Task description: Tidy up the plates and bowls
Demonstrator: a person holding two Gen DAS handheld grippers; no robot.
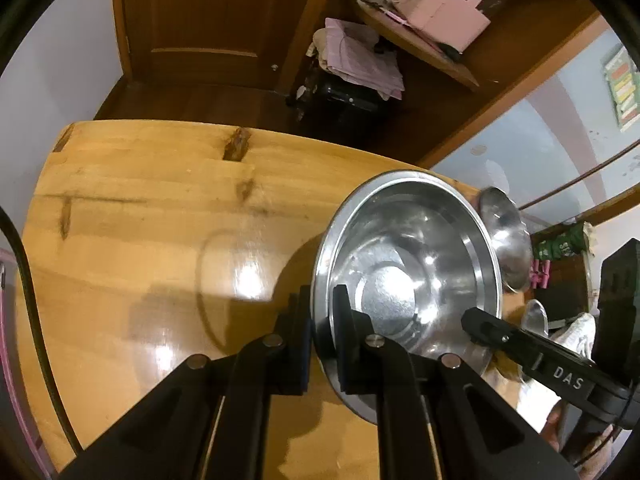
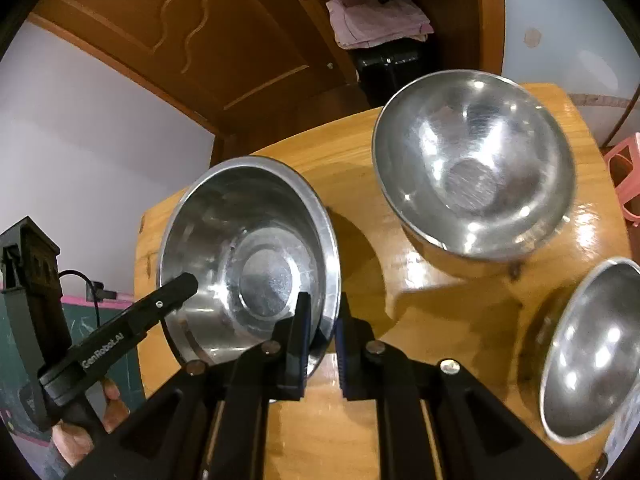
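Left gripper (image 1: 324, 344) clamped on the near-left rim of a flat-bottomed steel bowl (image 1: 404, 264), one finger outside the wall, the other inside, jaws narrow with only the metal wall between. Right gripper (image 2: 322, 344) pinched the same way on the opposite rim of that same bowl (image 2: 248, 256), one pad inside, one out. Bowl at about 3 o'clock in the left wrist view, near the right end of the wooden table (image 1: 140, 240), tilted toward the camera; whether lifted or resting, cannot tell. In the right wrist view, bowl at roughly 9 o'clock, by the table's left edge.

Nearby, in the right wrist view: a rounder steel bowl (image 2: 476, 172) at 1 o'clock, standing on the table apart from the gripped one; a third steel bowl (image 2: 592, 352) at 4 o'clock, cut off by the edge of view. Bare glossy wood between them. Beyond the table: a brown door (image 2: 192, 40) at 11 o'clock, folded pink cloth (image 2: 380, 20) on a dark case at 12, a pink stool (image 2: 624, 176) at 3. A hand (image 2: 84, 420) at 8 o'clock around the left gripper's handle.
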